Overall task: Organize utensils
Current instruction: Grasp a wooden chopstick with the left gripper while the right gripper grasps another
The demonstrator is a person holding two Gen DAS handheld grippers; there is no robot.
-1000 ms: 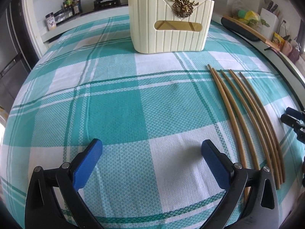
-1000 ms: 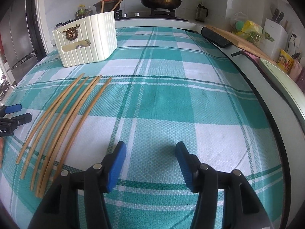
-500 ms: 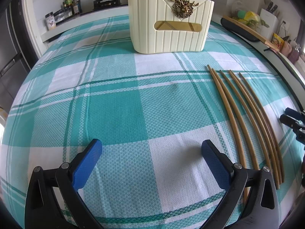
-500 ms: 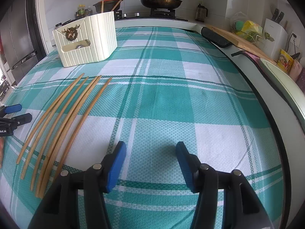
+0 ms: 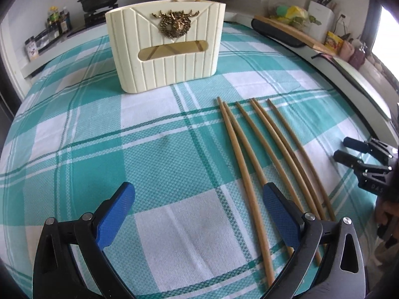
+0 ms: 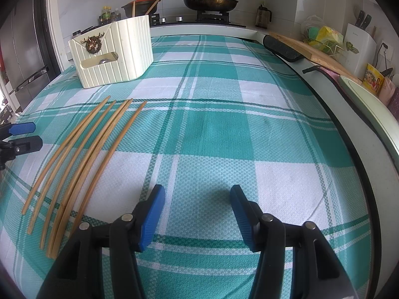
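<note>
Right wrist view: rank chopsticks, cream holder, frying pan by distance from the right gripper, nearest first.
From the right gripper:
1. Chopsticks, on the cloth to its left.
2. Cream holder, far left of the table, standing upright.
3. Frying pan, on the stove beyond the table.

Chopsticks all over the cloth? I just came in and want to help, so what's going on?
A person with a gripper in each hand is tidying chopsticks into the cream holder on the checked tablecloth. Two sticks already stand in the holder; six lie side by side on the cloth. The left gripper is open, its right finger over the nearest sticks, gripping none. The right gripper hangs open and empty over bare cloth beside them.
</note>
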